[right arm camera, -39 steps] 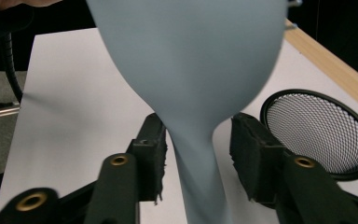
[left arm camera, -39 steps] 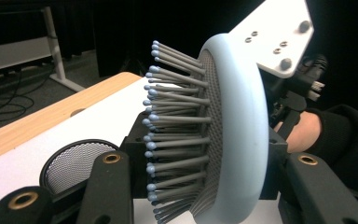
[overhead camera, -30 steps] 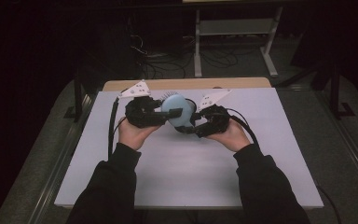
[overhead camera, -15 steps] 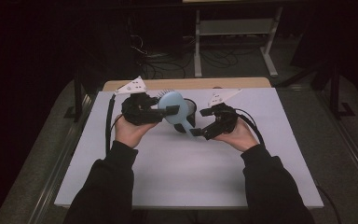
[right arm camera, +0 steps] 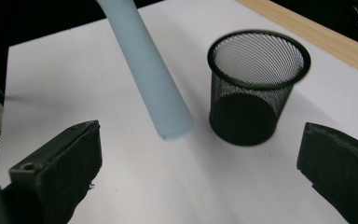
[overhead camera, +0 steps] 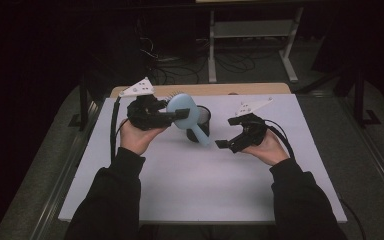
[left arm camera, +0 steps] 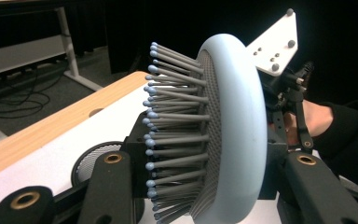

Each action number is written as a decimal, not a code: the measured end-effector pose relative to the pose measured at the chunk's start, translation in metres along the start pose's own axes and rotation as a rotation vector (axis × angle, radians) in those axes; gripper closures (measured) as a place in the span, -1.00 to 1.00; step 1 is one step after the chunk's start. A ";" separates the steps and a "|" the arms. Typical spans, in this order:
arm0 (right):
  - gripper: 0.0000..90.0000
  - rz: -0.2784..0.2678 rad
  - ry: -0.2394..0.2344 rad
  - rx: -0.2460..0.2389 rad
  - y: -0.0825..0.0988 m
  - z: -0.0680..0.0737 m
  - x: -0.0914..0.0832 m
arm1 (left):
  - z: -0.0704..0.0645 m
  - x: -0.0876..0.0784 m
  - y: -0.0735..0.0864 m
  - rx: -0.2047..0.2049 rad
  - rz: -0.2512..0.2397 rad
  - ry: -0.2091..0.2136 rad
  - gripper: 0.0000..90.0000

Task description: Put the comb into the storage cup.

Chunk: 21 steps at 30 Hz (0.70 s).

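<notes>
Looks like the light-blue hairbrush [overhead camera: 184,112] is headed for the black mesh cup [overhead camera: 203,120], so I'd tip the handle straight down over the rim before letting go. The left gripper [overhead camera: 172,116] pinches the brush head, just above and beside the cup. The right gripper [overhead camera: 225,136], jaws just spread wide and empty, hangs near the handle's tip.

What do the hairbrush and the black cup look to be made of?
Hairbrush: probably matte pale-blue plastic; smooth, seamless body and handle, with grey ball-tipped bristles on a grey cushion, likely rubbery. Black cup: seemingly wire mesh, probably coated metal; the table shows through its wall, beneath a solid rim.
</notes>
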State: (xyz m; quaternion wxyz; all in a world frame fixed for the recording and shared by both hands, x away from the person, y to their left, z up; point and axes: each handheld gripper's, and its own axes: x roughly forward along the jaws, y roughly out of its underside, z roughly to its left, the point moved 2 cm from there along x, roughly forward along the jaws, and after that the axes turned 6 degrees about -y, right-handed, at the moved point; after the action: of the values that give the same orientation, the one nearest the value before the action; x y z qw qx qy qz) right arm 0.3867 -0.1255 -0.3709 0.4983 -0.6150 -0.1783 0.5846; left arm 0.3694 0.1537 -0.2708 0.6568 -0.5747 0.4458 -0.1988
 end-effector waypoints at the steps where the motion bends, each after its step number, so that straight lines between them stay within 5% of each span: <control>1: -1.00 0.003 0.003 -0.002 0.002 -0.001 -0.001 | 0.000 0.000 -0.002 -0.001 -0.002 0.002 0.20; 21: -1.00 -0.069 0.067 0.039 0.041 -0.005 -0.034 | 0.012 -0.005 -0.015 0.007 -0.013 -0.022 0.20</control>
State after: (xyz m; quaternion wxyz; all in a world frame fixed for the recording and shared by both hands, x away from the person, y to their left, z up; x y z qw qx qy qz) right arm 0.3676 -0.1727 -0.3869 0.5355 -0.6179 -0.1714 0.5496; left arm 0.3802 0.1601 -0.2554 0.6625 -0.5775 0.4340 -0.1981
